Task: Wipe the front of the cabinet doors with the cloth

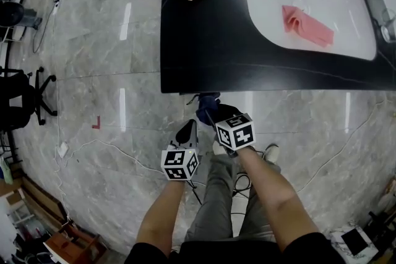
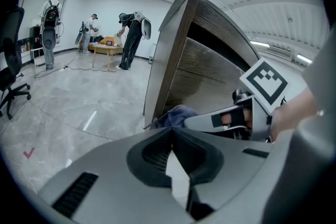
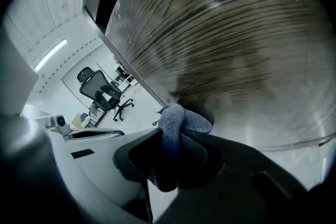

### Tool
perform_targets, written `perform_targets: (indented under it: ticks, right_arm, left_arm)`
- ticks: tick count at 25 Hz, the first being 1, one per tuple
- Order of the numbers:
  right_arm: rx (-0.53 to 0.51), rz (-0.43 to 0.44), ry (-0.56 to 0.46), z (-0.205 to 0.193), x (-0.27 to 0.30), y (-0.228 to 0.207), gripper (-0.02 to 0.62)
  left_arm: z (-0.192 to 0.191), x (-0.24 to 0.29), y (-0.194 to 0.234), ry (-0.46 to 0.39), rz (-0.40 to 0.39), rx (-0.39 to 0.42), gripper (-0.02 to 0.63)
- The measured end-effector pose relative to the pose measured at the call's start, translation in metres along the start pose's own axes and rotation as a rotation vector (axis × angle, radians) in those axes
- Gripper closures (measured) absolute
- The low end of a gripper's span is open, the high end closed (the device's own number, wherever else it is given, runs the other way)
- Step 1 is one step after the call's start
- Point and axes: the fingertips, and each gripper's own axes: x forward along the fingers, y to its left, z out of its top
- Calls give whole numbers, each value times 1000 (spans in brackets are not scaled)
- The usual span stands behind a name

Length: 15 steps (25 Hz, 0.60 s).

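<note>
Here, a blue cloth (image 3: 176,126) is bunched between the two jaws of the right gripper (image 3: 181,136), which is clamped firmly on it. The cloth's bulging end lies right against the wood-grain cabinet door (image 3: 236,50), close to the door's side edge. The left gripper (image 2: 172,132) is just beside the right one. Its jaws are closed together with nothing between them, and it points toward the same corner of the cabinet. In the head view, both grippers are held low, above the person's legs (image 1: 218,207) and just below the front edge of a black worktop (image 1: 204,40). A white sink (image 1: 272,9) set into the worktop holds a folded pink rag (image 1: 306,25). Grey stone floor (image 1: 105,40) spreads out to the left.
</note>
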Motion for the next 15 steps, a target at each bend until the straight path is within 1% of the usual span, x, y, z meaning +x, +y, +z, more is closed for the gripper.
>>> perform_targets:
  ticks: [5,10,15]
  right_arm:
    - [-22,-46,-8,6,-14,-25,506]
    - [-9,-85,-13,3,-38,-54,506]
    - [0,-106,-25,0,-62,-79,506]
  left_arm:
    - [7,12,-11,-5,-37,-29,598]
    - [11,22,-32,-3,-58,-8,597]
    - [10,33,-63,6,-82,8,597]
